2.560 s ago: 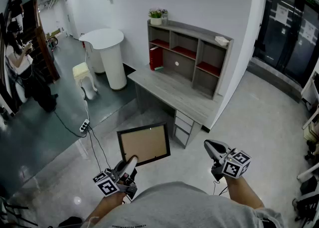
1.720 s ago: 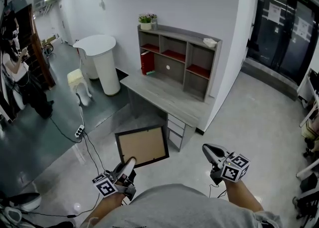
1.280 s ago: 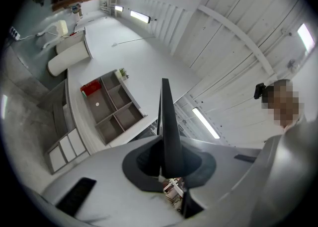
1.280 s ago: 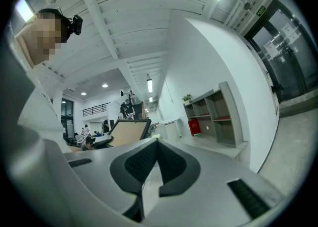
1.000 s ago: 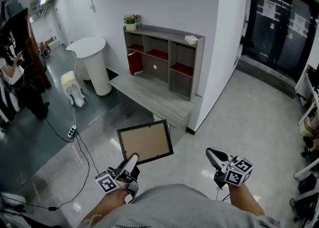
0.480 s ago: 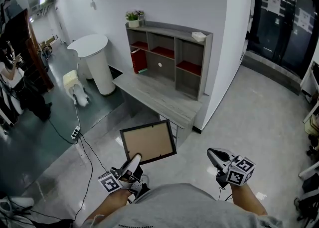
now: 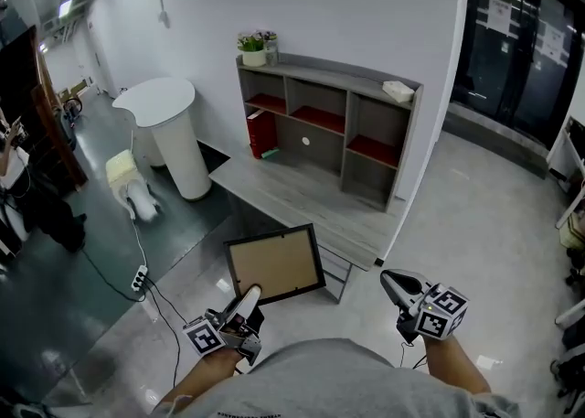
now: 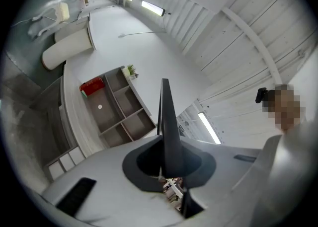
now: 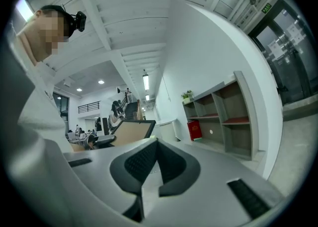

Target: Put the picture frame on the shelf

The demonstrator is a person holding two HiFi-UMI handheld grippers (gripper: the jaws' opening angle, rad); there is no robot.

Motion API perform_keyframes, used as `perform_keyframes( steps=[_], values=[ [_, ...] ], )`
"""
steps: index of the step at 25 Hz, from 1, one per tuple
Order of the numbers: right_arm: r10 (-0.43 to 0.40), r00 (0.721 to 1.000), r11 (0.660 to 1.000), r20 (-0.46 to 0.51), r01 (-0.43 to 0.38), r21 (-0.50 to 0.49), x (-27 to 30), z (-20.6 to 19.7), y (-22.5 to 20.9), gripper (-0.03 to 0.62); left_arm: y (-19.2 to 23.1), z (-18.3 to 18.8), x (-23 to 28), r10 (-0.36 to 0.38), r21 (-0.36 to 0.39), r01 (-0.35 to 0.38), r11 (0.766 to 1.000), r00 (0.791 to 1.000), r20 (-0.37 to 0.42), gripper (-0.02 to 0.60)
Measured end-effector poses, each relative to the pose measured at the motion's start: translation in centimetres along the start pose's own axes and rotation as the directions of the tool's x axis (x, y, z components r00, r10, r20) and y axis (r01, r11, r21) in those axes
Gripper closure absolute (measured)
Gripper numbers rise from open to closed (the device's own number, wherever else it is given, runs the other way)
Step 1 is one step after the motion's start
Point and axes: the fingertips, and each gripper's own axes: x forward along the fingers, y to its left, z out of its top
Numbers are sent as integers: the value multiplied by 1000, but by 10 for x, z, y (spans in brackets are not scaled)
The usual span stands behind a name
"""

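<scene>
Left tongs [image 7: 247, 297] grip picture frame [image 7: 274, 263]; right tongs [image 7: 393, 281] closed, empty; shelf [image 7: 329, 123] atop desk [image 7: 302, 201].

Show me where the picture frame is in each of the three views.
Head view: frame low and centre, brown panel showing.
Left gripper view: frame edge-on, a dark upright blade at centre.
Right gripper view: frame just left of centre, brown panel showing.
Landmark: the shelf with a red box in it shows in all three views.

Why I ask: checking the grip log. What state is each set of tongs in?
Left tongs: shut on the picture frame.
Right tongs: shut, empty.
</scene>
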Motion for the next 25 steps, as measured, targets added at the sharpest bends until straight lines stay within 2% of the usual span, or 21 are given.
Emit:
perform_keyframes(
  steps=[6, 11, 20, 25],
  values=[
    [2, 1000, 1000, 4, -2, -21, 114, 17, 7, 582, 66, 89, 0, -8, 10, 8, 1000, 1000, 0, 541],
    [-8, 1000, 1000, 1, 8, -15, 177, 23, 2, 582, 107, 135, 6, -15, 5, 15, 1000, 999, -37, 541],
    [-32, 998, 999, -61, 34, 37, 230, 13, -34, 582, 171, 156, 32, 20, -79, -23, 997, 999, -48, 541],
    [27, 997, 999, -79, -23, 44, 269, 14, -72, 582, 194, 162, 64, 37, -83, -39, 996, 999, -31, 541]
  ],
)
